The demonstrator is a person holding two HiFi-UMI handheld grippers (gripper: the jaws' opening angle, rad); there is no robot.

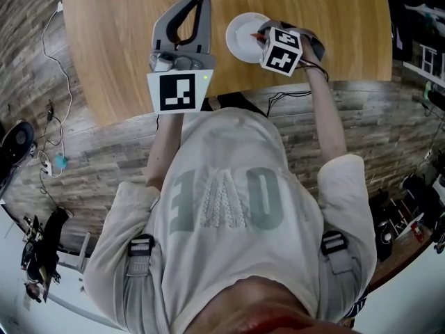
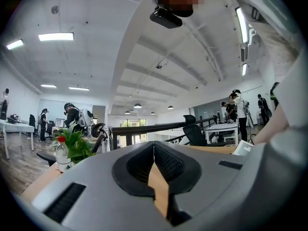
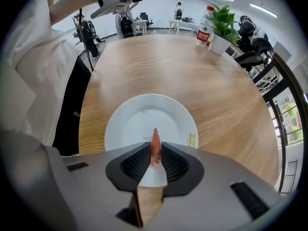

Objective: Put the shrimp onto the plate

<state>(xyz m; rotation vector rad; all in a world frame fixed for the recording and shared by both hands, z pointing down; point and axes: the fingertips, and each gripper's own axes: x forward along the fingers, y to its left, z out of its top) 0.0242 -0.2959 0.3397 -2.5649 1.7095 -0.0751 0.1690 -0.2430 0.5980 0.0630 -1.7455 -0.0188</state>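
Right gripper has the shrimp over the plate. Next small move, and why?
Probably lower the right gripper slightly and open it. The shrimp is pinched between its jaws, directly over the middle of the white plate, so a release there should land it on the plate.

The shrimp [image 3: 155,141] sits between the jaws of the right gripper [image 3: 154,149] and pokes out in front of them. The plate [image 3: 130,119] lies on the table [image 3: 192,81], just under and in front of this gripper. The shrimp is over the plate. Far in front of the right gripper and off to its right, a bottle [image 3: 205,28] and a plant [image 3: 222,18] stand side by side on the table. The left gripper [image 2: 154,150] is to the left of the right gripper, over the table, beside the plate.
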